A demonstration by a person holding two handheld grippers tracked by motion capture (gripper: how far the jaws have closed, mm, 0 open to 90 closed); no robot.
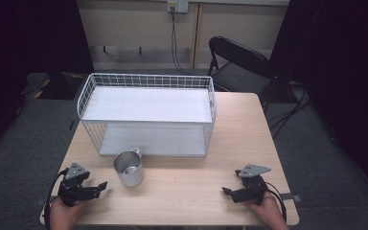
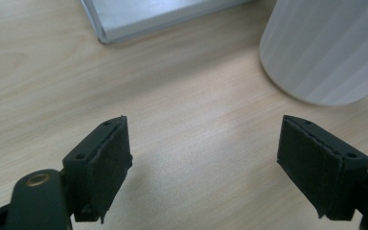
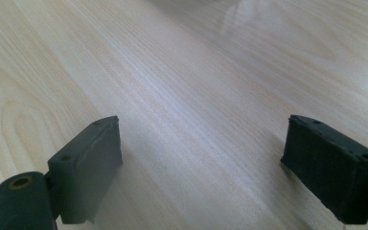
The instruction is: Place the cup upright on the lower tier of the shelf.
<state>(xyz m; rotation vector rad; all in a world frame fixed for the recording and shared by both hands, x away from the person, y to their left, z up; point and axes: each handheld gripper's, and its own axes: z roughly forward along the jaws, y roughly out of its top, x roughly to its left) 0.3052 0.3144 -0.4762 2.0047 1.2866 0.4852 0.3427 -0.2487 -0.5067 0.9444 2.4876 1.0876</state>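
Two grippers rest low over the near edge of the wooden worktop (image 1: pixel 187 189), each held in a hand. From the high view, the left gripper (image 1: pixel 96 188) sits at about 7 o'clock on the worktop and the right gripper (image 1: pixel 231 192) at about 5 o'clock, well apart, both pointing inward toward each other.

Both sets of jaws stand wide with nothing between them; bare wood shows in each gap in the left gripper view (image 2: pixel 203 163) and the right gripper view (image 3: pixel 201 167).

One metal mug (image 1: pixel 129 168) stands upright near the worktop's middle, just beside the left gripper, at about 2 o'clock from its jaws and apart from them. In the left gripper view the mug (image 2: pixel 326 48) rises at 1 o'clock, beyond the far jaw, not between the two.

Behind the mug, at 12 o'clock, stands a white wire rack (image 1: pixel 146 84) with two shelves; the mug's handle nearly meets its lower shelf.
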